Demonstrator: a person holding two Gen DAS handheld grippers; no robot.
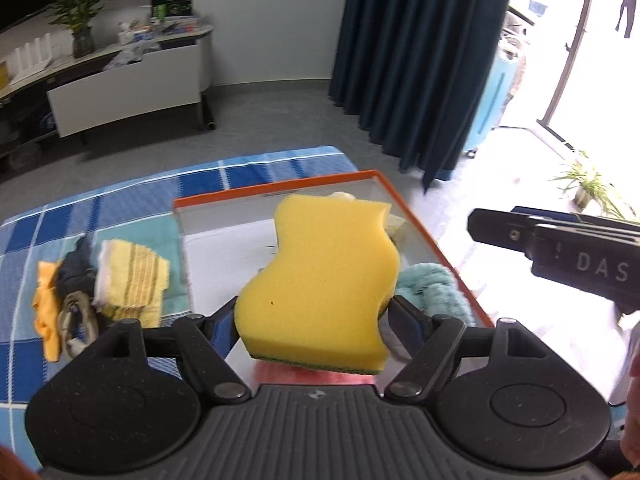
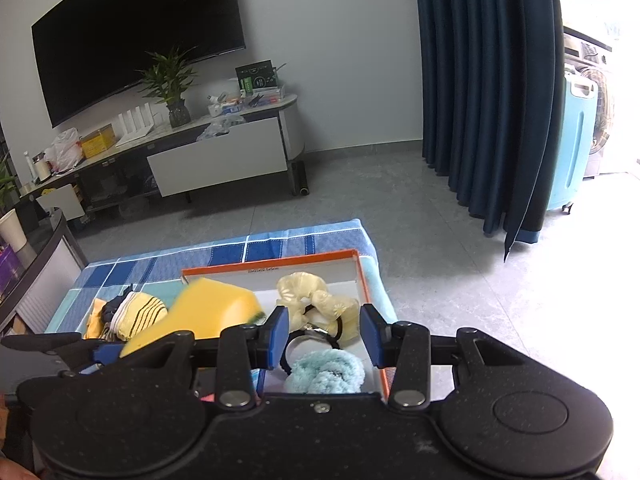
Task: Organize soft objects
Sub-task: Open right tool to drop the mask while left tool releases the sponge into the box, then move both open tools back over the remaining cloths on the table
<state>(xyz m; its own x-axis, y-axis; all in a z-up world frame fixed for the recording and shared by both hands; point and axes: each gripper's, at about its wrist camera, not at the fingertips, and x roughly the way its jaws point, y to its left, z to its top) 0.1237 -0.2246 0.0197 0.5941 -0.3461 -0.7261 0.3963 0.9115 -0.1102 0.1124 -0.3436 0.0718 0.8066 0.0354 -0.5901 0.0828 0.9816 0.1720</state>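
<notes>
My left gripper (image 1: 310, 314) is shut on a yellow sponge (image 1: 324, 280) with a green underside and holds it above the orange-rimmed white box (image 1: 280, 190). The sponge (image 2: 208, 312) also shows in the right wrist view, over the box's left side. My right gripper (image 2: 323, 334) is open and empty above the box (image 2: 362, 280); it also shows in the left wrist view (image 1: 560, 248) at the right. In the box lie a light blue fluffy scrunchie (image 2: 326, 374), a cream scrunchie (image 2: 316, 300) and a black hair tie (image 2: 312, 338).
A pile of cloths, with a yellow striped towel (image 1: 132, 280) on top, lies on the blue checked cloth (image 1: 80, 216) left of the box. A TV stand (image 2: 216, 152) and dark curtains (image 2: 480, 80) stand beyond, across grey floor.
</notes>
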